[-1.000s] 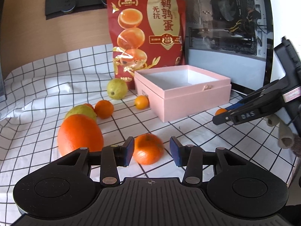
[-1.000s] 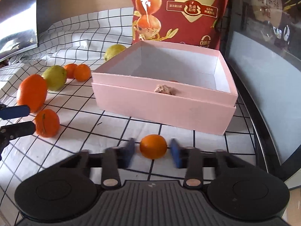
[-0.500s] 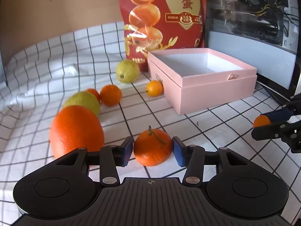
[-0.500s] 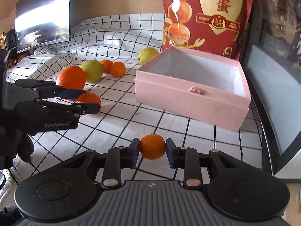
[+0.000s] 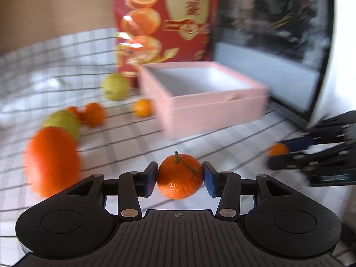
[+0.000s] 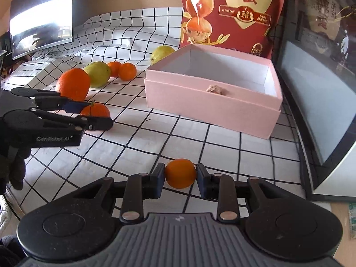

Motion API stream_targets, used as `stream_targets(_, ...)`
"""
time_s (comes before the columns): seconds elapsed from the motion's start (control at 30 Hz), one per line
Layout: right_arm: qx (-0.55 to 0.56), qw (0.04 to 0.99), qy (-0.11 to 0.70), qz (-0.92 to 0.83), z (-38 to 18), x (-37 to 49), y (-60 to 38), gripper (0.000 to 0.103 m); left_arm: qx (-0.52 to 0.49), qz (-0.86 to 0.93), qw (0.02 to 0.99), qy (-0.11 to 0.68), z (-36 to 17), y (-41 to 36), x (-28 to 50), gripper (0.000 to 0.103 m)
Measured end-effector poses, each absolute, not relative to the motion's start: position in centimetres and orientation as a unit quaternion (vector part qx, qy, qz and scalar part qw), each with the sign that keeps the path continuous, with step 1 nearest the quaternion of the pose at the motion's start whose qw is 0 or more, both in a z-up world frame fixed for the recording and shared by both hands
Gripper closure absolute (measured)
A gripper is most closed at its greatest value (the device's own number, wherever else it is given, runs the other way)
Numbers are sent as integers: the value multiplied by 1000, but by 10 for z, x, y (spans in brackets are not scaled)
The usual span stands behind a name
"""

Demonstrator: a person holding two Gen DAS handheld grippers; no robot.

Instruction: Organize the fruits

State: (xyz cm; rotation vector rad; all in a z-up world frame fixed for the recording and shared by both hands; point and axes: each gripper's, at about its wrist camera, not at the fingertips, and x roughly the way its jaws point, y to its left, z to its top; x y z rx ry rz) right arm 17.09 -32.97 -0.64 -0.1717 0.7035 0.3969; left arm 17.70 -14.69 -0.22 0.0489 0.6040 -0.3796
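My left gripper [image 5: 179, 175] has its jaws closing on a stemmed mandarin [image 5: 179, 179], and both blue pads touch its sides. The right wrist view shows that left gripper [image 6: 98, 114] and mandarin [image 6: 95, 110] low over the checked cloth. My right gripper [image 6: 180, 176] is shut on a small orange [image 6: 180, 175], which also shows at the right edge [image 5: 278, 150] of the left wrist view. An open pink box [image 6: 211, 111] stands beyond both, with nothing inside it. On the cloth lie a big orange [image 6: 73, 83], a green pear [image 6: 98, 73] and two small oranges [image 6: 126, 71].
A yellow-green fruit [image 6: 161, 52] and a small orange [image 5: 142, 108] lie by the box's left side. A red snack bag [image 6: 233, 11] stands behind the box. A glass-sided computer case [image 6: 322, 77] walls the right. A monitor [image 6: 42, 15] sits far left. A gloved hand [image 6: 11, 169] holds the left gripper.
The left gripper's pads have come in onto the mandarin that lay between them. The right gripper, with its small orange, has drawn back from the box.
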Motion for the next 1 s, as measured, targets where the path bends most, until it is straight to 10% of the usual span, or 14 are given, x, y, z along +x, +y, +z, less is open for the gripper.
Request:
stream_targets(0.43, -93, 970, 191, 121, 99, 193, -332, 73, -70, -238, 952, 178, 129, -177, 257, 54)
stream_targets(0.73, -127, 972, 189, 51, 105, 258, -311, 72, -51, -185, 941, 280, 104, -196, 359, 54)
stream_targets(0.87, -127, 966, 219, 59, 91, 281, -314, 50, -63, -178, 937, 293, 81, -185, 370, 54)
stream_targets(1.0, -107, 963, 236, 74, 88, 286, -325, 50, -112, -199, 930, 289, 78, -158, 363, 54)
